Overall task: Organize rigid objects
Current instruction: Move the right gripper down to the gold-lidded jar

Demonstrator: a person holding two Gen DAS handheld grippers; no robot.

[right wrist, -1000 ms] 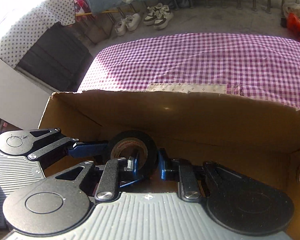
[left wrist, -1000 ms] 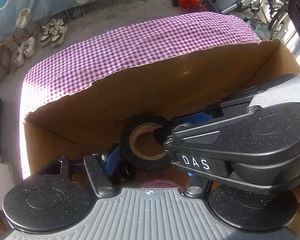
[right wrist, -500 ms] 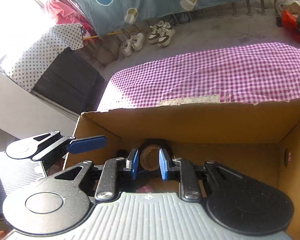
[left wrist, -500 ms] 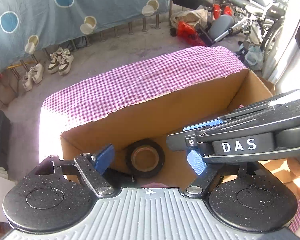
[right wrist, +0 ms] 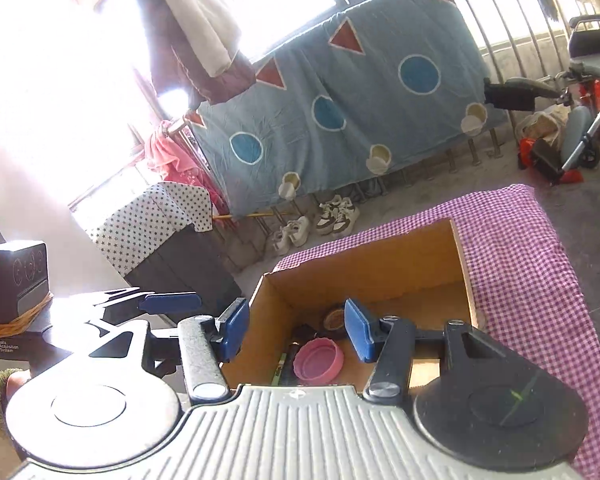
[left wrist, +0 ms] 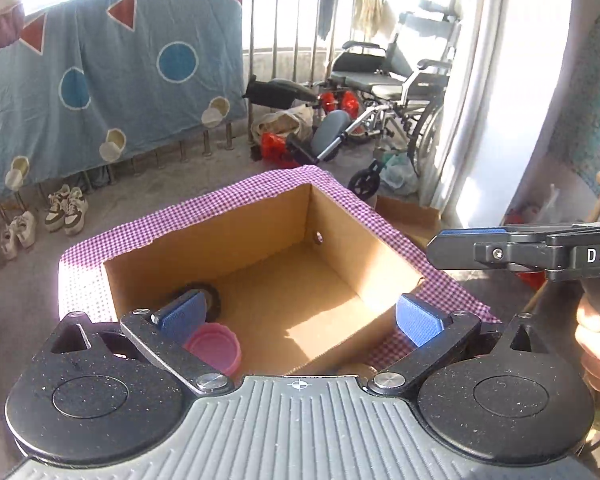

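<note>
In the left wrist view the roll of black tape (left wrist: 211, 298) in the cardboard box (left wrist: 236, 236) shows only as a dark arc behind a blue finger pad (left wrist: 182, 314); the same pad covers the left edge of the pink lid (left wrist: 216, 346); the right gripper (left wrist: 466, 240) runs off the right edge, so only one of its fingers shows, and the hand (left wrist: 596, 344) holding it is cut off there too; in the right wrist view, a dark slim object (right wrist: 286, 364) beside the lid is too small to identify; the box's near wall is hidden behind the gripper body.
</note>
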